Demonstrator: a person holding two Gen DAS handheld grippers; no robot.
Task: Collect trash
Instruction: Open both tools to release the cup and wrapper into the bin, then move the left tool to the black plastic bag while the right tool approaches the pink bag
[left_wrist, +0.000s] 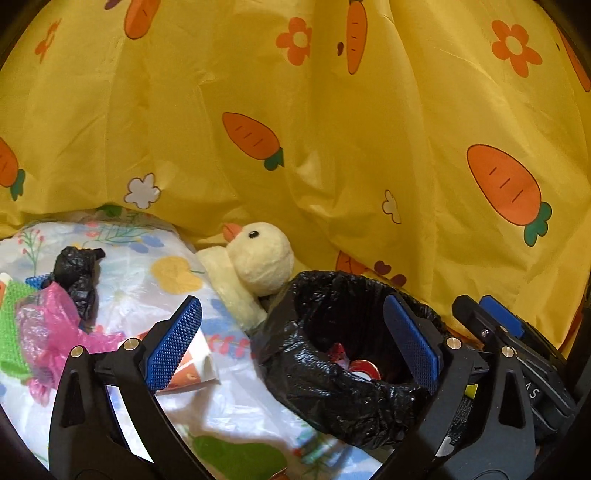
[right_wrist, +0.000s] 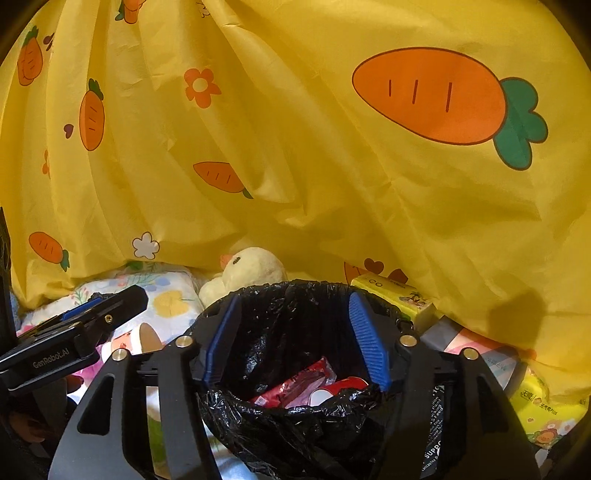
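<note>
Now both grippers stand released: left gripper (left_wrist: 291, 343) straddles the bin (left_wrist: 343, 354) rim, right gripper (right_wrist: 295, 339) hovers over its mouth. Wrappers (right_wrist: 295, 387) lie inside; pink bag (left_wrist: 55, 332) waits on the desk (left_wrist: 236, 413). Risk: a finger snags the loose liner, tipping the bin.

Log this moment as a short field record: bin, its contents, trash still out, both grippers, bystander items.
bin: black-lined trash bin, open
contents: red wrappers
trash still out: pink plastic bag, crumpled black bag, paper cup on floral sheet
left gripper: open, empty
right gripper: open, over bin, empty
bystanders: plush duck, yellow carrot curtain
</note>
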